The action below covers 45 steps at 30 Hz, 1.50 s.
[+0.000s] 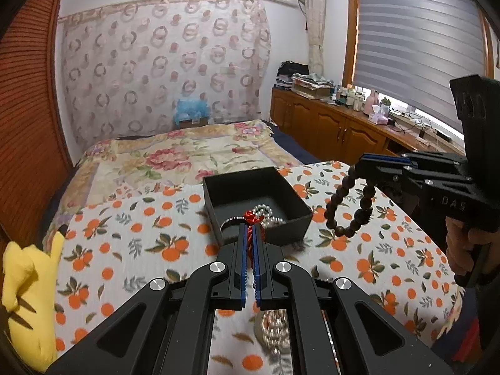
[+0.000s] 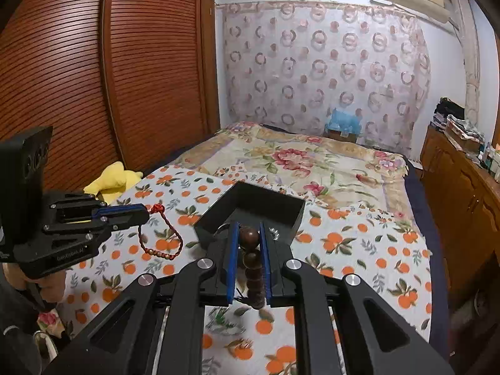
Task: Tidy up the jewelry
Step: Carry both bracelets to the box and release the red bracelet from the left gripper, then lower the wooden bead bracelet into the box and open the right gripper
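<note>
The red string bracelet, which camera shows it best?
The right wrist view: the red string bracelet hangs as a whole loop, knot and small beads included, from the left gripper. The left wrist view shows only a strip of cord and its knot between the fingers.

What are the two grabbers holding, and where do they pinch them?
Left gripper pinches the red cord bracelet near its knot. Right gripper pinches the brown bead bracelet by its top beads; the loop hangs below.

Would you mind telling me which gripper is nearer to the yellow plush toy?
Left. The left gripper, shut on the red cord bracelet, hangs close beside the yellow plush toy. The right gripper, holding the wooden bead bracelet, is beyond the black box, farther away.
</note>
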{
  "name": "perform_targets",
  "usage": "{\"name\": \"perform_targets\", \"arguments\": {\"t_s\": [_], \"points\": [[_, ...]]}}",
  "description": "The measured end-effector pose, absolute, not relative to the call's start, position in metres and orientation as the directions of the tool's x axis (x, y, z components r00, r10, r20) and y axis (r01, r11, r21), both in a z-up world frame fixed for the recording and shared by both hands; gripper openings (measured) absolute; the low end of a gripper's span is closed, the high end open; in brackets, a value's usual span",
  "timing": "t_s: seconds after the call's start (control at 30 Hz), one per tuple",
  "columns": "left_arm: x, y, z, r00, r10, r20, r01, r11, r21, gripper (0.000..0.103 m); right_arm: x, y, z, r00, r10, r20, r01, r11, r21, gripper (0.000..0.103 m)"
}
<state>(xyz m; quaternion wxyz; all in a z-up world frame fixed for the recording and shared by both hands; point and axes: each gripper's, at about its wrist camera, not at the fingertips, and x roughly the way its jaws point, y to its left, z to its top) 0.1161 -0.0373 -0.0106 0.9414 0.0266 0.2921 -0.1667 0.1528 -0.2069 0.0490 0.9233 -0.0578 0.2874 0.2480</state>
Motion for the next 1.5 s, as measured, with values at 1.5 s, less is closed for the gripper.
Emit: {"name": "perform_targets", "arguments": {"t_s": [1.5], "points": [[0.243, -0.055, -0.036, 0.718, -0.253, -0.649, 0.298, 0.954, -0.041, 0.032, 0.26, -0.177, 0.02, 0.626, 0.504, -0.595, -0.566, 0.818, 0.098, 0.015]]}}
